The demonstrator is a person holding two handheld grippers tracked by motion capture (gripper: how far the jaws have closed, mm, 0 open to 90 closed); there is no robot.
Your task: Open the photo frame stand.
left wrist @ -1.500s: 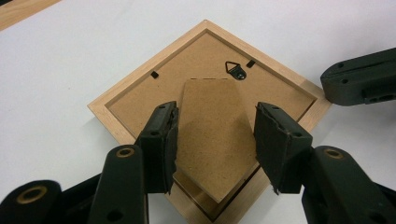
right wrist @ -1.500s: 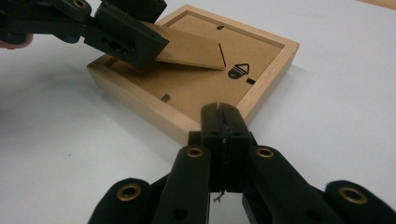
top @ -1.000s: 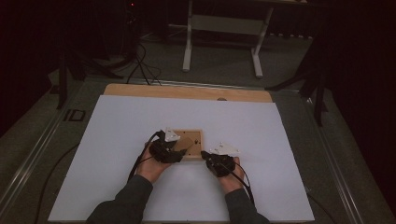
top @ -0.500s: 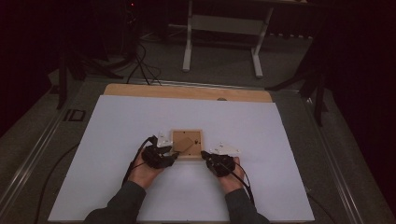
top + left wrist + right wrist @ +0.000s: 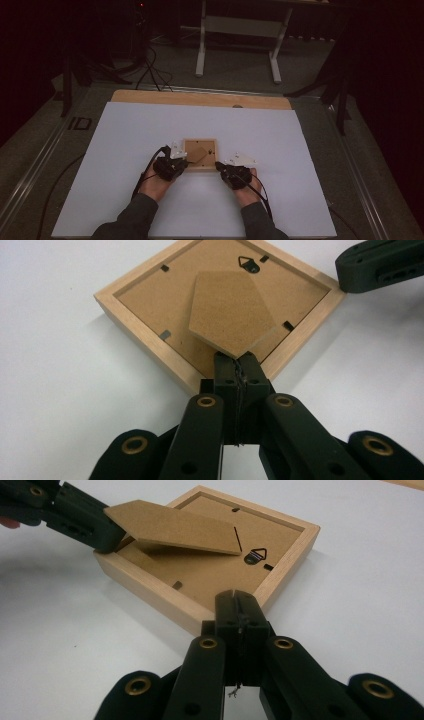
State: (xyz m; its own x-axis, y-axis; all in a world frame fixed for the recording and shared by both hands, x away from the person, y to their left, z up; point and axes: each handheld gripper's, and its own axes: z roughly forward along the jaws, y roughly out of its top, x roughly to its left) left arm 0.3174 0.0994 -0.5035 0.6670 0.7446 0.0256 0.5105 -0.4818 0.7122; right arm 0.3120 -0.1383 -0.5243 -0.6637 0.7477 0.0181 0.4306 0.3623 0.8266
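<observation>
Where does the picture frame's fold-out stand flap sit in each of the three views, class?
High view: stand flap mid-table, within the wooden frame.
Left gripper view: stand flap centre, above the left tool that has just closed at its tip.
Right gripper view: stand flap upper left, raised.
Shared landmark: metal hanger.

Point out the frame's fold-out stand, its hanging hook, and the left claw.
Fold-out stand point(image 5: 231, 315), left gripper view: middle of the raised fibreboard flap.
Hanging hook point(image 5: 255, 556), right gripper view: the small dark triangular hanger on the backing.
Left claw point(image 5: 235, 362), left gripper view: the closed tips at the flap's lower edge.
</observation>
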